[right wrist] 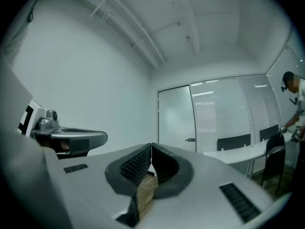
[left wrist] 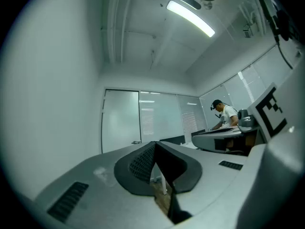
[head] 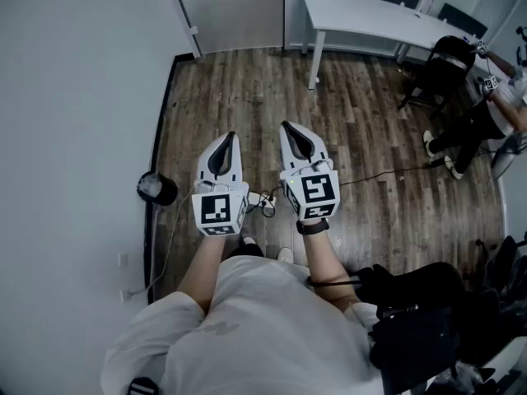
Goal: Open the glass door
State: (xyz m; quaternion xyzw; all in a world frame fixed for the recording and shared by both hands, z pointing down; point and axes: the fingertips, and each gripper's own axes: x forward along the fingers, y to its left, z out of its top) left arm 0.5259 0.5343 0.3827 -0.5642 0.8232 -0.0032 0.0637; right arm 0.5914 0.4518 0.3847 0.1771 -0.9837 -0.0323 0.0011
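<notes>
Wood-plank floor [head: 362, 105] runs from the person's feet up to the glass door [head: 235, 11], which stands at the far end of the room, next to the pale wall [head: 74, 97]. To the right of the door is a white desk [head: 370, 19]. The door looks shut in its frame, and its small handle [right wrist: 190, 140] sits on the edge nearer the desk.

The left gripper [head: 227, 138] and the right gripper [head: 290, 128] are held side by side, well short of the door and aimed roughly toward it. Each has its jaws pressed together with nothing between them, and neither touches anything.

By this showing, the task has not really begun. The whole walk up to the door, the reach for the handle and the pull or push are left to do.
</notes>
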